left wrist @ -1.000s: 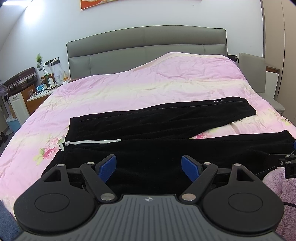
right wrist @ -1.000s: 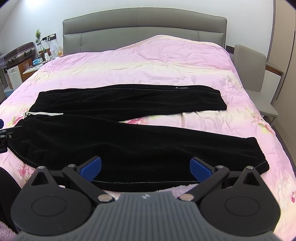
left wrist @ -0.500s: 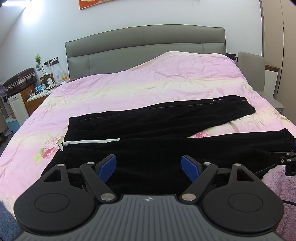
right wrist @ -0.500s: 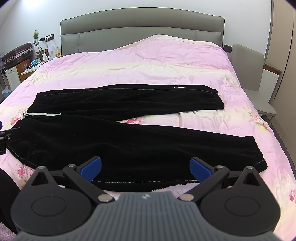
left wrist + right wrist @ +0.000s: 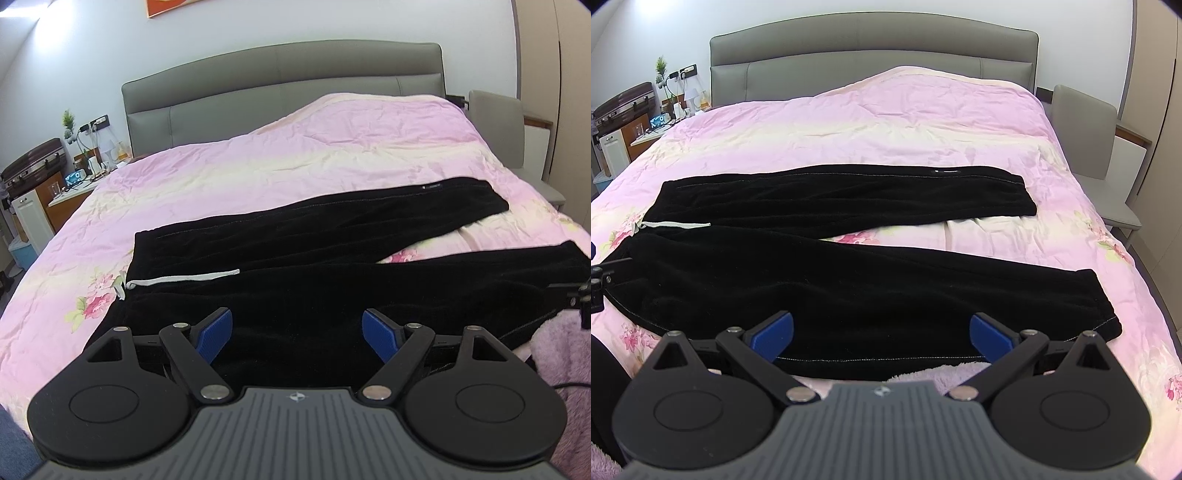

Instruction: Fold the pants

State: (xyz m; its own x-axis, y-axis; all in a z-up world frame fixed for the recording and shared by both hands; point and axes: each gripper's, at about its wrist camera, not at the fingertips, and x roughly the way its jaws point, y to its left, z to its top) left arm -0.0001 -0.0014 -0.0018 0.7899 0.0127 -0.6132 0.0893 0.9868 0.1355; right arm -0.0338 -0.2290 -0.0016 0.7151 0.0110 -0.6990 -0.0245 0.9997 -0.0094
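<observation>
Two grippers over black pants (image 5: 332,295) spread flat on the pink bedspread (image 5: 295,158).
Left gripper (image 5: 297,330) and right gripper (image 5: 881,334): fingers wide apart, holding nothing, above the near leg.

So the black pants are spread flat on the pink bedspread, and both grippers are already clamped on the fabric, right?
Not quite. The black pants do lie flat on the pink bedspread, but both wrist views show the left gripper and right gripper open, holding nothing.
</observation>
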